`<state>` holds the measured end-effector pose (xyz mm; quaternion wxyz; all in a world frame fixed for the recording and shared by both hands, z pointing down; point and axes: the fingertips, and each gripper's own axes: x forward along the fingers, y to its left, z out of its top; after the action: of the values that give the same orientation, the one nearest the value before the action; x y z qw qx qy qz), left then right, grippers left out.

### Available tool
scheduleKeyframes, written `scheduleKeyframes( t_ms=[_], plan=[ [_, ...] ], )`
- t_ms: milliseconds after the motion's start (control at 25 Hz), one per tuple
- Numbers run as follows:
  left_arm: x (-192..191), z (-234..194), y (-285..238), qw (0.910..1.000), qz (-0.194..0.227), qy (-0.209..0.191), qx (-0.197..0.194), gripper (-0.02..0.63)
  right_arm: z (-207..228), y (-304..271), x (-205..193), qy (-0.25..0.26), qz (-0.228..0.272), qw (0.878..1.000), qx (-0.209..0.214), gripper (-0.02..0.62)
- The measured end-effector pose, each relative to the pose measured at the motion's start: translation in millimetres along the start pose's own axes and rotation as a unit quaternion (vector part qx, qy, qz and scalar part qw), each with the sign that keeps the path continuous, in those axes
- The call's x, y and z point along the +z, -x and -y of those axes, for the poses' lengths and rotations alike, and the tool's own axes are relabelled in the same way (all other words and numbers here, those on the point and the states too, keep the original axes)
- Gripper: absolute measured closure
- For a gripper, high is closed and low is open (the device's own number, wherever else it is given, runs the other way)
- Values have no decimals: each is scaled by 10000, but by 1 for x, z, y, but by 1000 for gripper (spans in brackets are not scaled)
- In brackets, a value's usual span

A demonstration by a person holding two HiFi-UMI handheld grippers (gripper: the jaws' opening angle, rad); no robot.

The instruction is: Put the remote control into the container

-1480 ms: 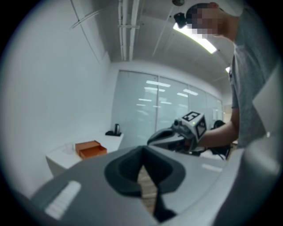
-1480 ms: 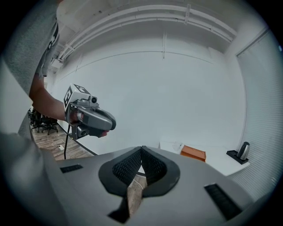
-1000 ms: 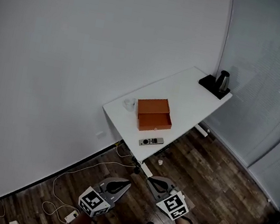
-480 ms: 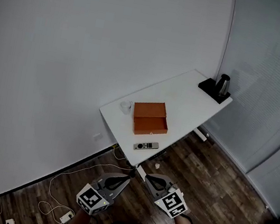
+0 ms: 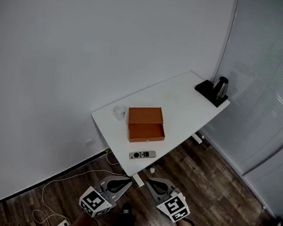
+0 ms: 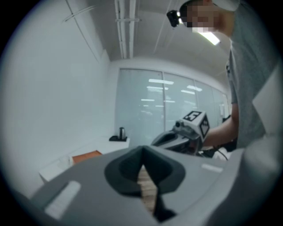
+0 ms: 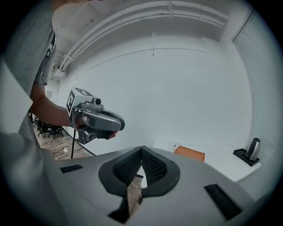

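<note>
In the head view a grey remote control (image 5: pixel 142 154) lies near the front edge of a white table (image 5: pixel 182 98). Just behind it stands an open orange container (image 5: pixel 146 124), also seen in the left gripper view (image 6: pixel 86 156) and the right gripper view (image 7: pixel 190 153). My left gripper (image 5: pixel 128 180) and right gripper (image 5: pixel 147 180) hang side by side over the wooden floor, short of the table, tips pointed toward it. Both are shut with nothing between the jaws. Each gripper shows in the other's view: the right gripper (image 6: pixel 155 142), the left gripper (image 7: pixel 120 126).
A small clear cup (image 5: pixel 119 112) stands left of the container. A dark kettle (image 5: pixel 219 88) on a black tray sits at the table's far right corner. White cables (image 5: pixel 51 196) trail over the floor at the left. Walls and blinds close the room behind the table.
The table, container and remote have shifted left and slightly down in the head view as the person moves closer. Both grippers stay shut and keep their places.
</note>
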<state>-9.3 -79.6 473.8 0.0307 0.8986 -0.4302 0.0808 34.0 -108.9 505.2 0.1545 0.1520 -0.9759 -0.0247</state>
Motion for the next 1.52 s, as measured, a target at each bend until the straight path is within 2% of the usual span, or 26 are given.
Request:
scheduleKeyframes(
  t_ms=[360, 600, 1120, 1320, 1520],
  plan=[
    [-11, -95, -26, 9994, 33, 283, -218, 607, 63, -64, 15, -39, -195, 9990, -395, 580],
    [-20, -136, -52, 9980, -35, 363, -514, 607, 94, -93, 14, -240, -293, 9975, -597, 580],
    [-39, -181, -87, 9933, -286, 409, -1038, 607, 135, -128, 11, -360, -466, 9935, -972, 580],
    [-48, -190, -101, 9927, -372, 532, -1020, 607, 148, -126, -6, -413, -625, 9922, -991, 580],
    [-52, -197, -115, 9935, -458, 630, -832, 607, 163, -124, -19, -475, -690, 9927, -862, 580]
  ],
)
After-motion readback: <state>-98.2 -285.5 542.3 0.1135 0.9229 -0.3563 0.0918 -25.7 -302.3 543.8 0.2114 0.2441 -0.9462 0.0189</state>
